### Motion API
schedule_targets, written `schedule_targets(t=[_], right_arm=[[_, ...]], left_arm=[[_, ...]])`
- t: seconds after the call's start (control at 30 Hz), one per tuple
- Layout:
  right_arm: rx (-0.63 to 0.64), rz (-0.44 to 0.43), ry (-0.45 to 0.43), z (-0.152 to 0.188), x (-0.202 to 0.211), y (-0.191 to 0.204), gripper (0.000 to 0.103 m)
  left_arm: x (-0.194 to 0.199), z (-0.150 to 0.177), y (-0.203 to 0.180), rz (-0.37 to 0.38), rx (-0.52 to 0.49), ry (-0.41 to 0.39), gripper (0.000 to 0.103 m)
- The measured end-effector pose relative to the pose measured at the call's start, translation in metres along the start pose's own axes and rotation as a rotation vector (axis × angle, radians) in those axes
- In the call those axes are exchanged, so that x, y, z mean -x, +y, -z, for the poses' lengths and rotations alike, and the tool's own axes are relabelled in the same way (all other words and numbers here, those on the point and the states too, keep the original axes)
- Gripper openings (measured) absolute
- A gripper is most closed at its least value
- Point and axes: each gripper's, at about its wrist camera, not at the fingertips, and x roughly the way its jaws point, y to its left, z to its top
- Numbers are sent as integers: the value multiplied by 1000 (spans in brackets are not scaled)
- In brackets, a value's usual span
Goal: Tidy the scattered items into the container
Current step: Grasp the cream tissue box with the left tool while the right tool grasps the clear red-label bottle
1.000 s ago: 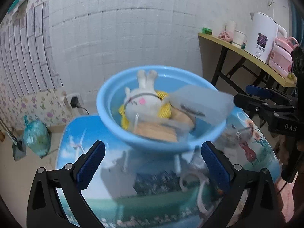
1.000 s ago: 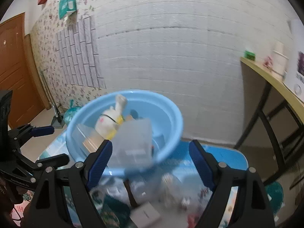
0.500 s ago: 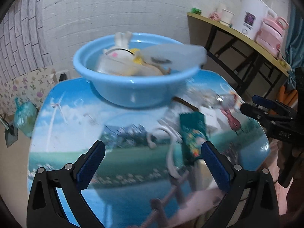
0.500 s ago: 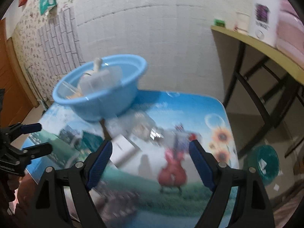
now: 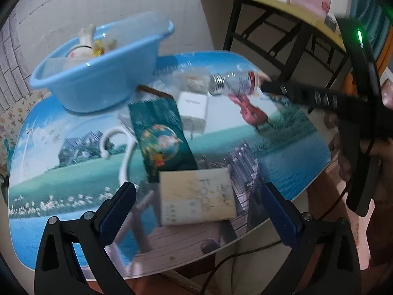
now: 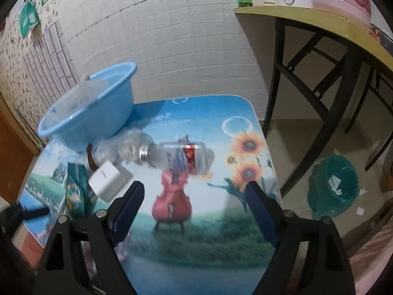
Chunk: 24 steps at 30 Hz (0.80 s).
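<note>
basin point(image 5: 98, 83): round blue plastic, far left of table point(image 5: 49, 167), plush rabbit point(image 5: 83, 41) inside | bottle point(image 6: 181, 157): clear plastic, lying mid-table | card box point(image 5: 196, 200): flat, pale | left gripper point(image 5: 196, 211): wide, empty, over box | right gripper point(image 6: 194, 211): wide, empty, before bottle

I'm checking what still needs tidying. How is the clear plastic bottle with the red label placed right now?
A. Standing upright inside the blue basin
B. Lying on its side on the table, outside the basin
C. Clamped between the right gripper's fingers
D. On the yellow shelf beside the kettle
B. The clear plastic bottle lies on its side on the table, beside the blue basin, ahead of the open right gripper.
</note>
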Motion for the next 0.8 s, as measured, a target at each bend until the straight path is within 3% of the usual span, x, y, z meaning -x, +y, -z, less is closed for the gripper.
schedule_targets(t=[0.1,0.2,0.23,0.27,0.3,0.8], right_arm=[[15,-2,9,-9,-13,10,93],[31,-16,30,-15,-25,21,94],[38,-11,32,-17,-29,24,95],[45,0,35,-19,-32,27,96],[49,12,41,-20,-37,29,96],[74,109,102,-25,-69,35,95]], left_arm=[[-11,1,-5,-56,-1,26,101],[-14,1,-4,-53,9,33,98],[-14,2,-4,-51,10,31,92],[-15,2,-2,-49,11,40,67],[-15,2,-1,-42,10,45,63],[30,-5,39,-53,103,-55,63]])
